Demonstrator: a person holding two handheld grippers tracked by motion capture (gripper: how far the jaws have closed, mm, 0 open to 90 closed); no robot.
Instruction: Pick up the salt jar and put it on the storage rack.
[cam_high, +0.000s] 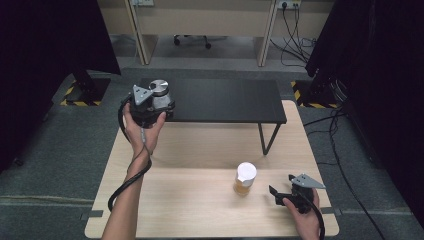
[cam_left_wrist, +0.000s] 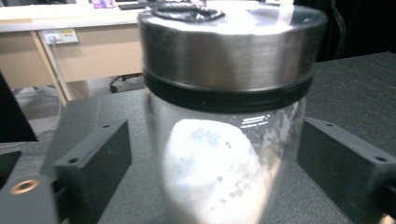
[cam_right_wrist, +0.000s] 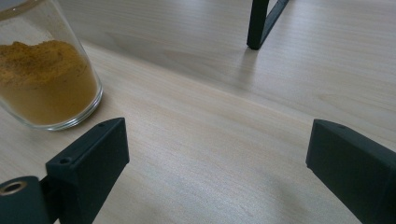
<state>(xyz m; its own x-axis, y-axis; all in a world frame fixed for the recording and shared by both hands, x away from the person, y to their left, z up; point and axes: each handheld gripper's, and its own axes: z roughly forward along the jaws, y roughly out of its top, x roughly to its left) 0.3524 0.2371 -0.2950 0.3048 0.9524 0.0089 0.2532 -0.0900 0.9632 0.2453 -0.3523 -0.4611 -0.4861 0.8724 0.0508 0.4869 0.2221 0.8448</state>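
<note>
- My left gripper (cam_left_wrist: 210, 186) stands at the jar with white powder (cam_left_wrist: 224, 154), which sits on the black shelf (cam_high: 225, 100); fingers (cam_left_wrist: 93, 163) parted, clear of the glass on both sides, so the jar rests on its own.
- My right gripper (cam_right_wrist: 219, 182) rests on the table (cam_high: 200, 210), fingers wide, holding nothing, beside the jar of orange powder (cam_high: 245, 178).
- Count: two jars, one shelf, two grippers.

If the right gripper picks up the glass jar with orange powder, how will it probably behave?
The jar with orange powder looks like smooth glass, so it may slip between the hard jaws and could break if dropped. It is only partly filled, so probably fairly light. It stands upright on the wooden table and is taller than wide, so a high push may tip it.
</note>
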